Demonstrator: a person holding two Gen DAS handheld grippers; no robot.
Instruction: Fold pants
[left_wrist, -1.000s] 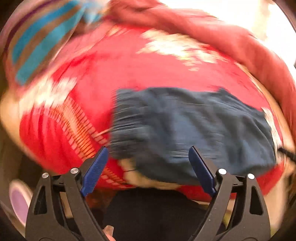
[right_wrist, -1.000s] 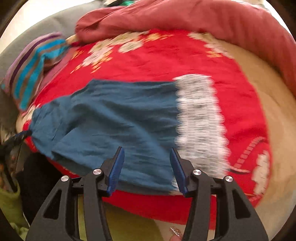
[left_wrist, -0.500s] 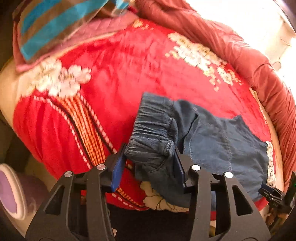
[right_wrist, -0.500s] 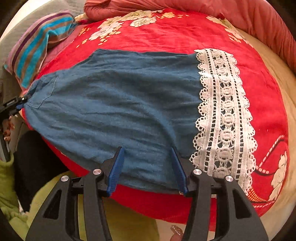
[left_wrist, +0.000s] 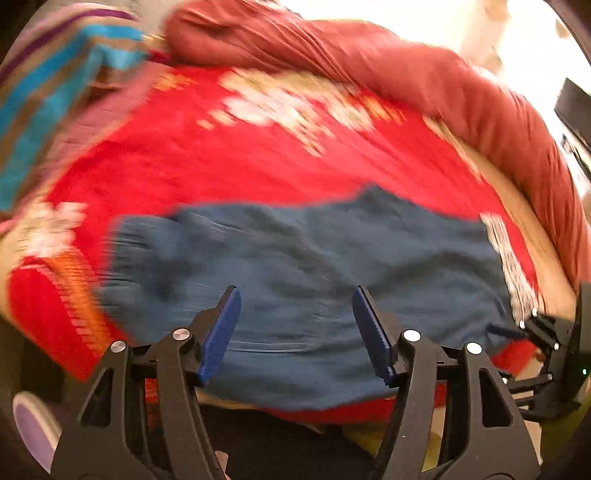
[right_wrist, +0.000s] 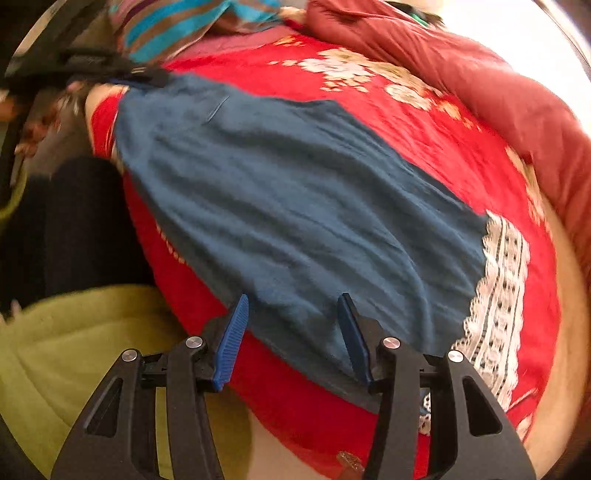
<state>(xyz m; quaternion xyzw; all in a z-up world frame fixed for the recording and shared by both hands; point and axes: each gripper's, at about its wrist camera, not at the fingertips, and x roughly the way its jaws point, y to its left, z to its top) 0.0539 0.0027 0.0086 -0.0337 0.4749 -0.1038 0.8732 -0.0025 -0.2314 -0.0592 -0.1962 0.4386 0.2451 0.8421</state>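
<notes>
A: Pants (left_wrist: 306, 266), blue with a white lace hem (right_wrist: 498, 291), lie spread flat on the red flowered blanket (left_wrist: 207, 162) that covers the bed, close to its near edge.

B: And the left gripper (left_wrist: 295, 328)?

A: It hangs over the waist half of the cloth. Its blue fingers (left_wrist: 221, 328) stand moderately apart and are opening. The fabric shows in the gap between them, but the pads do not press on it. That view is blurred, so fine detail is lost.

B: The right gripper (right_wrist: 293, 336)?

A: Over the near edge of the pants, toward the hem end. Its fingers (right_wrist: 232, 343) are about as far apart and are closing a little. The pants' edge runs across the gap, with red blanket on the left side of it. Neither pad pinches the cloth.

B: What else is around?

A: A striped pillow (left_wrist: 55, 92) at the far left, a rolled dark red quilt (left_wrist: 406, 81) along the far side, and yellow-green fabric (right_wrist: 92, 350) below the bed's edge in the right wrist view. Each gripper shows at the rim of the other's view.
</notes>
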